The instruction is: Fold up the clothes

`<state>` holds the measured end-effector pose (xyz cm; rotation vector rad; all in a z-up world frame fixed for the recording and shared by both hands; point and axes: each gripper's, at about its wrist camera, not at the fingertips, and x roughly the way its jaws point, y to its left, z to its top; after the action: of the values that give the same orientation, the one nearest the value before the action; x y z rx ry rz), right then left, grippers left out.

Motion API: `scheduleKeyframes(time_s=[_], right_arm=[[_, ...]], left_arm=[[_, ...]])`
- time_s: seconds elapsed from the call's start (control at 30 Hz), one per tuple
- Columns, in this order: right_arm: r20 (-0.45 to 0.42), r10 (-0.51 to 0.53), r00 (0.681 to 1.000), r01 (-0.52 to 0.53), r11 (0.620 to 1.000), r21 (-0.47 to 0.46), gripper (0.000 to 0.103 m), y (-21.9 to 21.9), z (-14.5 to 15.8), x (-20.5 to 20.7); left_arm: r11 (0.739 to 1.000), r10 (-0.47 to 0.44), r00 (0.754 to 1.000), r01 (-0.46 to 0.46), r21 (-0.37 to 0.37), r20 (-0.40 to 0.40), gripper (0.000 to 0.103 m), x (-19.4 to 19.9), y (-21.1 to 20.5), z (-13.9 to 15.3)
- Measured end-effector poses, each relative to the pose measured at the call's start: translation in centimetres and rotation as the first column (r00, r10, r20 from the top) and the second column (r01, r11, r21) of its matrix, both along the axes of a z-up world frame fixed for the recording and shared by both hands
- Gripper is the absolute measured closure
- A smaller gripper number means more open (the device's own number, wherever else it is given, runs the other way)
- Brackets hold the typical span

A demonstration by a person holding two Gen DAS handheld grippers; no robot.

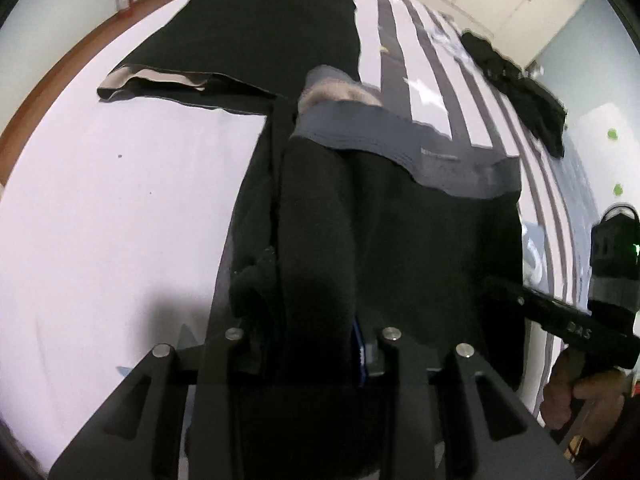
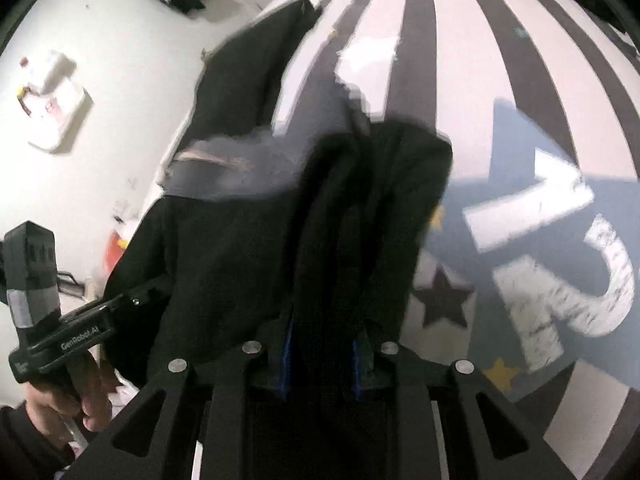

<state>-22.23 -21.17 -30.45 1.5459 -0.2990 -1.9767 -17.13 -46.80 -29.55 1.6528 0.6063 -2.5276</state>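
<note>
You hold one black fleece garment with a grey waistband (image 1: pixel 400 216) in two grippers — left gripper (image 1: pixel 316 344) and right gripper (image 2: pixel 320 356) both clamp its fabric — above one striped bedsheet (image 1: pixel 432 92).

both fisheye views bend strongly at dark corners; right wrist view motion-blurred mid-frame, white bedding bright, black cloth featureless.
</note>
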Motion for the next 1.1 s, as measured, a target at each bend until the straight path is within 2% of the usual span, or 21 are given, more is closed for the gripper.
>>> scheduleKeyframes(time_s=[0.1,0.13,0.17,0.37,0.47,0.63,0.8,0.93,1.1], right_arm=[[-0.011,0.031,0.999,-0.031,1.000,0.006,0.069,1.1,-0.1,-0.1],[-0.008,0.041,0.999,-0.041,0.999,0.016,0.059,1.6,-0.1,-0.3],[-0.008,0.042,0.999,-0.042,0.999,0.025,0.052,2.1,0.1,-0.4],[-0.067,0.049,0.997,-0.042,0.994,0.105,0.051,4.7,1.8,-0.7],[-0.052,0.015,0.999,-0.008,0.992,0.130,0.051,5.1,1.9,-1.1],[-0.028,-0.035,0.999,0.037,0.996,0.083,0.051,5.9,2.2,-1.0],[0.002,-0.022,1.000,0.022,0.999,0.036,0.051,4.4,1.7,0.7],[0.031,-0.018,0.999,0.017,0.999,0.037,0.051,2.9,0.5,2.2],[0.042,-0.033,0.999,0.031,0.998,0.046,0.047,2.6,-1.2,3.5]], left_arm=[[0.999,0.029,1.000,-0.029,0.021,0.007,0.068,0.1,-0.3,-0.1],[0.999,0.038,0.999,-0.039,0.029,0.013,0.064,0.2,-0.4,-0.1],[0.998,0.047,0.999,-0.047,0.032,0.018,0.061,0.3,-0.6,0.0],[0.996,0.092,0.995,-0.091,-0.012,0.030,0.042,1.8,-2.1,1.6],[0.994,0.109,0.994,-0.108,-0.017,0.028,0.037,2.9,-2.8,2.2],[0.992,0.122,0.992,-0.122,-0.012,0.033,0.036,4.1,-4.1,2.6],[0.990,0.129,0.990,-0.132,0.045,0.046,0.036,5.9,-4.4,2.7],[0.991,0.116,0.992,-0.118,0.064,0.041,0.035,6.4,-4.0,2.3],[0.984,0.142,0.988,-0.147,0.097,0.055,0.029,6.2,-4.4,0.9]])
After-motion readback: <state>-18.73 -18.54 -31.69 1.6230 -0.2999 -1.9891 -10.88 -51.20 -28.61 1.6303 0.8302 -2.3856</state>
